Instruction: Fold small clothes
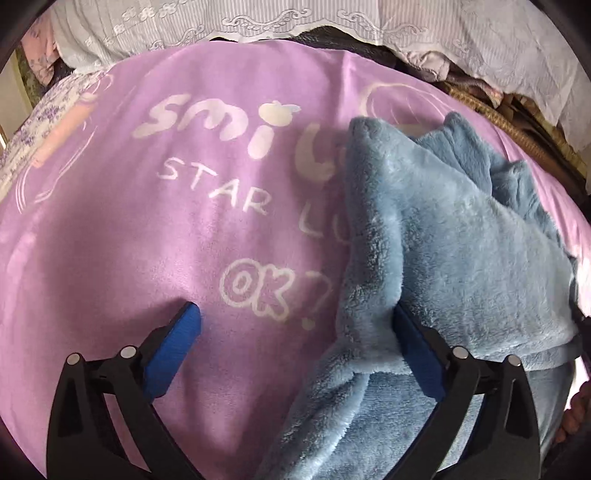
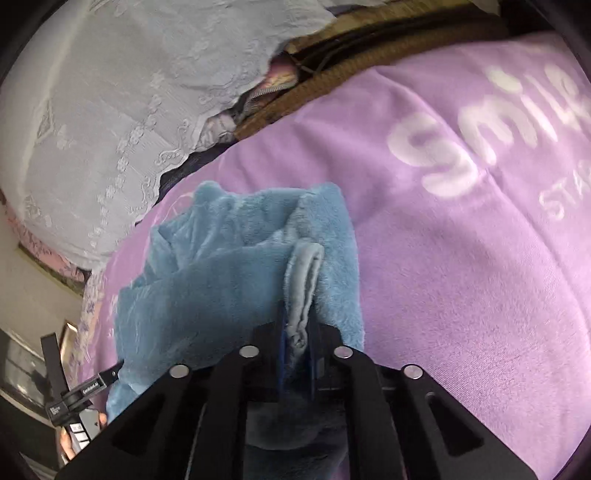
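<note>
A small fluffy blue garment (image 1: 443,236) lies bunched on a purple blanket (image 1: 184,229) printed with white letters. My left gripper (image 1: 295,314) is open, low over the blanket; its right finger (image 1: 417,354) touches the garment's left edge and its left finger (image 1: 173,350) is over bare blanket. In the right wrist view my right gripper (image 2: 297,332) is shut on a folded edge of the blue garment (image 2: 229,280), which spreads ahead and to the left of it. The garment hangs down under the gripper.
A white lace cloth (image 1: 332,18) lies along the far edge of the blanket (image 2: 461,258), also in the right wrist view (image 2: 110,110). A brown woven edge (image 1: 491,107) shows at the far right. A floral sheet (image 1: 37,122) lies at the left.
</note>
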Tool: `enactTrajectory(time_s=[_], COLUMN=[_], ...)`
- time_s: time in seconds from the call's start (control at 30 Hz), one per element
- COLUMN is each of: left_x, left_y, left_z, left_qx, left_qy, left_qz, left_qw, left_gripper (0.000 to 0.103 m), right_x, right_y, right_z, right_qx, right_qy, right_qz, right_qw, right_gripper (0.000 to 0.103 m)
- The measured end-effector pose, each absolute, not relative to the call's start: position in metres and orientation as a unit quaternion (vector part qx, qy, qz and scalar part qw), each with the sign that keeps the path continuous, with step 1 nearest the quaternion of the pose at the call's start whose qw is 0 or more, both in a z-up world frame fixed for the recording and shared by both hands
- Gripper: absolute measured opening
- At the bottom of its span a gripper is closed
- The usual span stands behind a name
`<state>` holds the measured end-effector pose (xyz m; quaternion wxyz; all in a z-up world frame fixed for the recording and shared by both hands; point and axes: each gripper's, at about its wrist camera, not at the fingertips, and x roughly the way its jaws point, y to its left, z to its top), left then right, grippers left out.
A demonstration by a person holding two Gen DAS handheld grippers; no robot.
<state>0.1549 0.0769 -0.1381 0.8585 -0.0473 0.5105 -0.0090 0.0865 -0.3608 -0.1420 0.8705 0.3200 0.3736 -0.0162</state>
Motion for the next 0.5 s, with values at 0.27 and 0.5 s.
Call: enactTrajectory(time_s=[0.27,0.5], left_x=[0.145,0.175], left_y=[0.064,0.005], left_z=[-0.075,-0.087], left_qx=[-0.057,-0.044], left_qy=[0.458,0.475], left_qz=[-0.07,-0.134], left_qw=[0.884,0.868], left_gripper=[0.096,0.096], right_x=[0.071,0.128], right_y=[-0.352,-0.327], right_z=[-0.079,-0.111], right_qx=[0.311,0.287], right_qy=[0.307,0.375], right_qz=[0.023,0.049], right_qw=[0.899,0.88], right_gripper=[0.015,0.015])
